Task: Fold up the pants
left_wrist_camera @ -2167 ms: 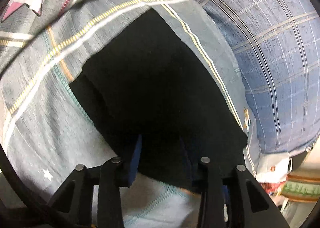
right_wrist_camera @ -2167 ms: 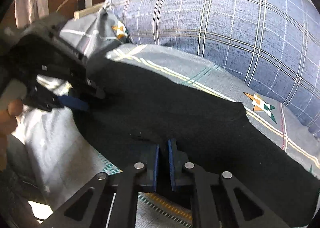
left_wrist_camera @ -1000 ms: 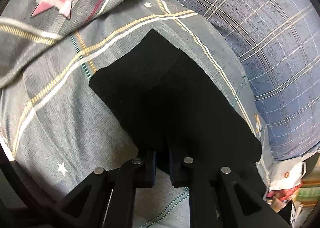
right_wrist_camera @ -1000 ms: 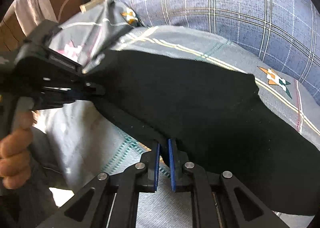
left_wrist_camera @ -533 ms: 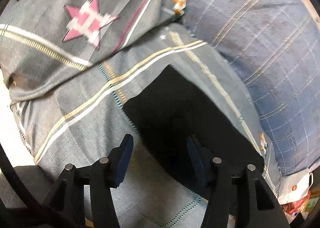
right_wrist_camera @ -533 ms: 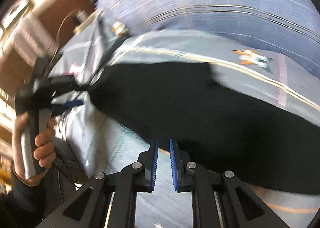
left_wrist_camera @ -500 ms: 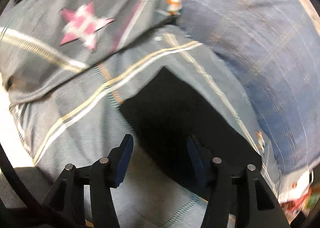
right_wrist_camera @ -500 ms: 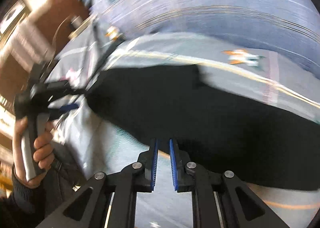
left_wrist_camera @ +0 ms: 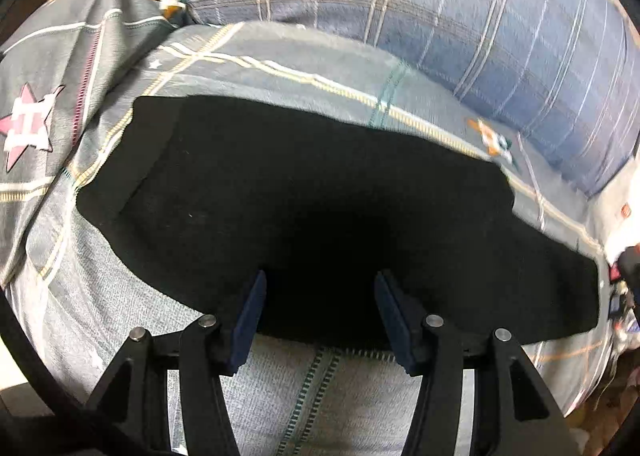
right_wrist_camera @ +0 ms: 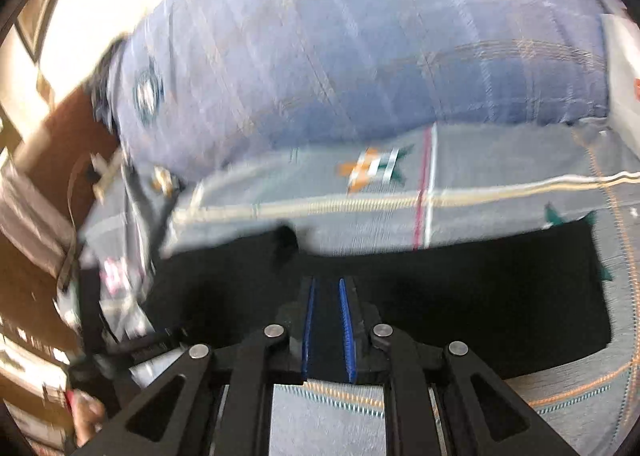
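The black pants (left_wrist_camera: 320, 192) lie flat in a long folded band on a grey patterned bedsheet (left_wrist_camera: 328, 388). My left gripper (left_wrist_camera: 320, 288) is open, its blue pads over the near edge of the pants, holding nothing. In the right wrist view the pants (right_wrist_camera: 480, 296) stretch across the frame, blurred. My right gripper (right_wrist_camera: 326, 288) hovers over their near edge with a narrow gap between the blue pads; no cloth shows between them.
A large blue plaid pillow (left_wrist_camera: 440, 16) lies behind the pants, also in the right wrist view (right_wrist_camera: 360, 56). A grey star-print cover (left_wrist_camera: 44, 104) is bunched at the left. The hand with the left gripper (right_wrist_camera: 120, 344) shows at lower left. Clutter (left_wrist_camera: 624, 288) sits at the right edge.
My left gripper opened, let go of the pants and swung right. My right gripper released its fold and now points further right, with a small gap. The pants now lie flat.
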Motion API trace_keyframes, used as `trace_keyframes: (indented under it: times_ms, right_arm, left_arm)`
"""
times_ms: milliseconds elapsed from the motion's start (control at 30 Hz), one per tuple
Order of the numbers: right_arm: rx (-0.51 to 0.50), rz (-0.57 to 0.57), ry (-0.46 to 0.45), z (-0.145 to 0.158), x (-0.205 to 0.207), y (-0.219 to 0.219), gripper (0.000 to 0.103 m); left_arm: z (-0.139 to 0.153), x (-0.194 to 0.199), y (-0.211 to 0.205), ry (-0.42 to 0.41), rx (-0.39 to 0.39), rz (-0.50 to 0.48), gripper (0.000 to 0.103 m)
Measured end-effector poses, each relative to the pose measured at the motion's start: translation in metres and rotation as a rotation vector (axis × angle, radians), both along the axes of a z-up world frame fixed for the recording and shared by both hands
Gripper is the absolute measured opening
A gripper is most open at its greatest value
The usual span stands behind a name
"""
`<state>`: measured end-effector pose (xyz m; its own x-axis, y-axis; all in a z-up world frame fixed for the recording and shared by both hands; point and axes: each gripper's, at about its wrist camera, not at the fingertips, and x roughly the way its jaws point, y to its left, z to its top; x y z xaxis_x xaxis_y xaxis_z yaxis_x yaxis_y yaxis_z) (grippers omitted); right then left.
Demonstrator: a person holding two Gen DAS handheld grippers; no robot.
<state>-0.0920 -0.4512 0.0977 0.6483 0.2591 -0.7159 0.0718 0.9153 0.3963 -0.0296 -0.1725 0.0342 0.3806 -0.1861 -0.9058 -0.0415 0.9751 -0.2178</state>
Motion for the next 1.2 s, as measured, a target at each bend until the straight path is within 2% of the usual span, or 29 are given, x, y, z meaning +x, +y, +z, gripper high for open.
trace_keyframes:
  times_ms: [67, 133, 200, 267, 300, 367, 467, 533, 567, 667, 800, 867, 900, 933, 1067, 1200]
  right_arm:
    - [0.025, -0.054, -0.058, 0.013, -0.008, -0.015, 0.013]
    - [0.069, -0.111, -0.125, 0.028, -0.019, -0.032, 0.013]
    - [0.113, -0.142, -0.167, 0.039, -0.027, -0.048, 0.026]
    - [0.132, -0.187, -0.172, 0.045, -0.033, -0.063, 0.078]
    - [0.141, -0.221, -0.194, 0.048, -0.039, -0.072, 0.080]
    - [0.134, -0.249, -0.204, 0.051, -0.046, -0.084, 0.080]
    - [0.145, -0.280, -0.191, 0.053, -0.059, -0.108, 0.080]
    - [0.149, -0.335, -0.139, 0.055, -0.070, -0.131, 0.080]
    - [0.150, -0.363, -0.100, 0.056, -0.072, -0.144, 0.080]
    - [0.096, -0.407, -0.077, 0.068, -0.072, -0.168, 0.079]
    - [-0.003, -0.422, -0.064, 0.072, -0.064, -0.191, 0.079]
    - [-0.032, -0.464, -0.045, 0.059, -0.067, -0.197, 0.079]
    - [-0.035, -0.483, -0.001, 0.045, -0.070, -0.202, 0.079]
    - [-0.025, -0.501, 0.069, 0.032, -0.070, -0.207, 0.079]
    - [0.089, -0.513, 0.180, 0.000, -0.071, -0.228, 0.079]
    - [0.214, -0.419, 0.203, -0.025, -0.071, -0.243, 0.078]
  left_arm:
    - [0.009, -0.007, -0.001, -0.068, -0.010, 0.014, 0.057]
    - [0.020, -0.014, -0.007, -0.162, 0.017, 0.008, 0.058]
    - [0.027, -0.022, -0.019, -0.239, 0.043, -0.024, 0.069]
    - [0.029, -0.025, -0.031, -0.272, 0.069, -0.064, 0.072]
    - [0.029, -0.025, -0.039, -0.269, 0.085, -0.083, 0.072]
    - [0.028, -0.024, -0.054, -0.258, 0.102, -0.115, 0.072]
    - [0.032, -0.039, -0.083, -0.303, 0.079, -0.165, 0.072]
    - [0.037, -0.054, -0.113, -0.320, 0.065, -0.203, 0.072]
    - [0.039, -0.058, -0.134, -0.312, 0.068, -0.240, 0.072]
    - [0.040, -0.063, -0.188, -0.270, 0.079, -0.374, 0.072]
    - [0.036, -0.076, -0.259, -0.266, 0.177, -0.509, 0.072]
    - [0.029, -0.082, -0.283, -0.250, 0.202, -0.578, 0.072]
    - [0.026, -0.088, -0.292, -0.249, 0.200, -0.609, 0.072]
    - [0.021, -0.091, -0.303, -0.248, 0.201, -0.654, 0.072]
    - [0.004, -0.098, -0.340, -0.236, 0.223, -0.751, 0.072]
    - [-0.004, -0.106, -0.372, -0.236, 0.203, -0.837, 0.072]
